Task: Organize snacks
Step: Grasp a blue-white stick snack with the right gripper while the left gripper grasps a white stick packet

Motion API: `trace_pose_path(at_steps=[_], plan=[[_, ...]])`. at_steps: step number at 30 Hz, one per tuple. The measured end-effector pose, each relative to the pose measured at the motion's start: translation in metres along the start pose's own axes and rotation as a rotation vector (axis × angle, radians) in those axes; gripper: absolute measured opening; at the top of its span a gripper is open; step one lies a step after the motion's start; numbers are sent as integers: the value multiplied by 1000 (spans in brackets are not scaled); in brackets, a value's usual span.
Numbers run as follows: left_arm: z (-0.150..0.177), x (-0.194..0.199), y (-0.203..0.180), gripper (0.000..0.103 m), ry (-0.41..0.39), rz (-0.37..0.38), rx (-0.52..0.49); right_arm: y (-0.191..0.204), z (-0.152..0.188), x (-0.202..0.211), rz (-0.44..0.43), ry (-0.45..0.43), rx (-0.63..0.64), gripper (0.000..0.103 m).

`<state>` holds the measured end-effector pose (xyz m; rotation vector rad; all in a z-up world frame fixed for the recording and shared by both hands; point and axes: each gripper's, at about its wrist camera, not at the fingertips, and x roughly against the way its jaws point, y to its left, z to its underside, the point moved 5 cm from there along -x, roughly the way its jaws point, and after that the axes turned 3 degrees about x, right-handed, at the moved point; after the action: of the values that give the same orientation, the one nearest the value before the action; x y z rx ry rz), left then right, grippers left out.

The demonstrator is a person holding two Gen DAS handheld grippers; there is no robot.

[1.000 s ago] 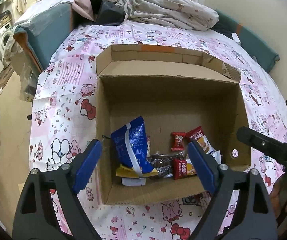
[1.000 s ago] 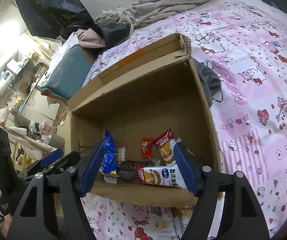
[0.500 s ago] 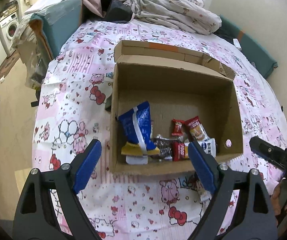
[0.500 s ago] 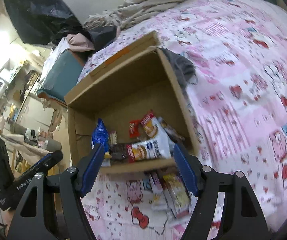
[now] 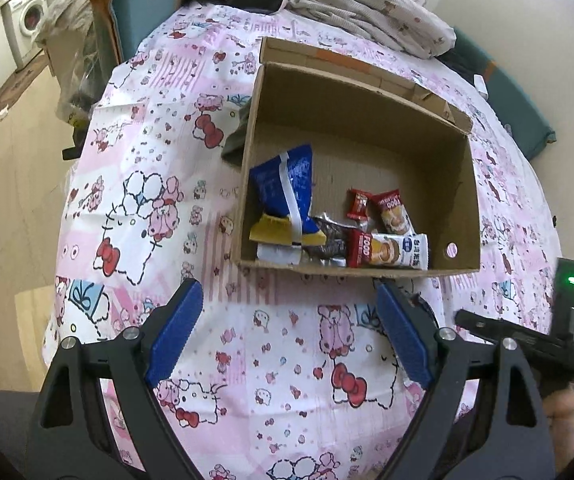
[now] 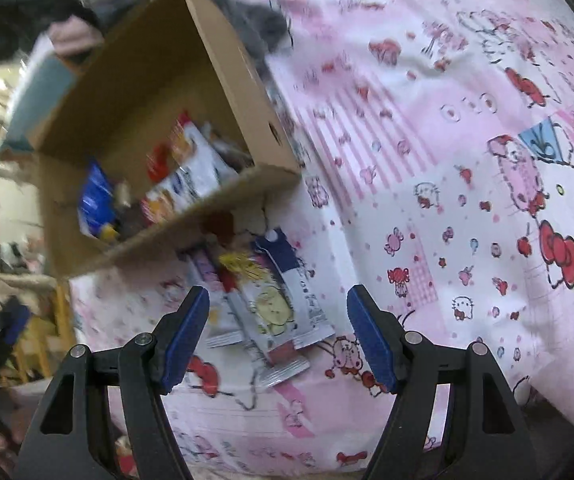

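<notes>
Left gripper: jaws wide apart, empty, over the sheet near the box. Right gripper: jaws closing, nothing clamped, above loose snacks on the sheet beside the box, more inside.

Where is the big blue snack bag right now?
In the left wrist view, the big blue snack bag stands inside the brown cardboard box, at its left side, next to the small red wrappers.

Washing machine beside beige floor, cream wall.
</notes>
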<state>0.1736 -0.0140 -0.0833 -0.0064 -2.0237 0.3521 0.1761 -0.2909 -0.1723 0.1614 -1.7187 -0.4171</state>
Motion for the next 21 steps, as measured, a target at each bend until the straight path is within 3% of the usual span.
trace_pose_path(at_steps=[2, 4, 9, 10, 11, 21], plan=[[2, 2, 2, 86, -3, -6, -4, 3, -3, -13, 39, 29, 30, 65], [4, 3, 5, 86, -4, -12, 0, 5, -4, -28, 108, 62, 75, 49], [6, 2, 16, 86, 7, -16, 31, 9, -2, -53, 210, 123, 149, 35], [6, 2, 17, 86, 7, -18, 34, 12, -1, -55, 211, 127, 165, 22], [5, 2, 18, 86, 7, -19, 37, 17, 2, -58, 202, 143, 188, 17], [11, -10, 16, 86, 49, -31, 37, 92, 50, -64, 9, 200, 403, 17]])
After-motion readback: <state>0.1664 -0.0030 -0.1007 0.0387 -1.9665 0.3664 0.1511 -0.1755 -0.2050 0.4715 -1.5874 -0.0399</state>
